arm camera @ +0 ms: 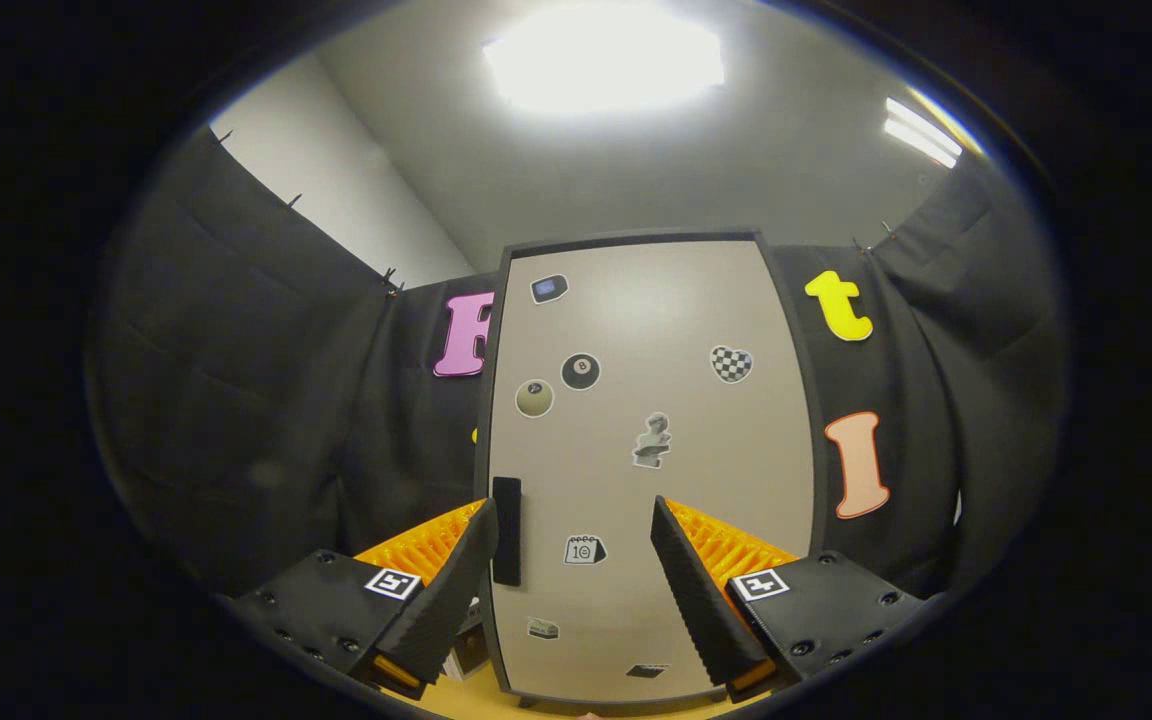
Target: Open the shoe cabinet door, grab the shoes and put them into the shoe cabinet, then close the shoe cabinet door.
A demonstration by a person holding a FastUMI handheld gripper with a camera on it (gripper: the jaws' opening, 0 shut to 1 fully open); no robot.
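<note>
The tongs (574,520) stood spread wide and empty before the closed shoe cabinet door (651,440), so the dark handle (506,530) beside the left finger wanted hooking and a steady outward pull.

Shoe cabinet door (651,470): smooth, matt beige panel with a dark frame, bearing flat paper-like stickers (731,364) and 1 matt black handle (506,531). Gripper (573,520), jaws apart: ribbed fingers (696,590), matt plastic-looking housings. Booth wall (266,400): matt, creased black cloth.
</note>
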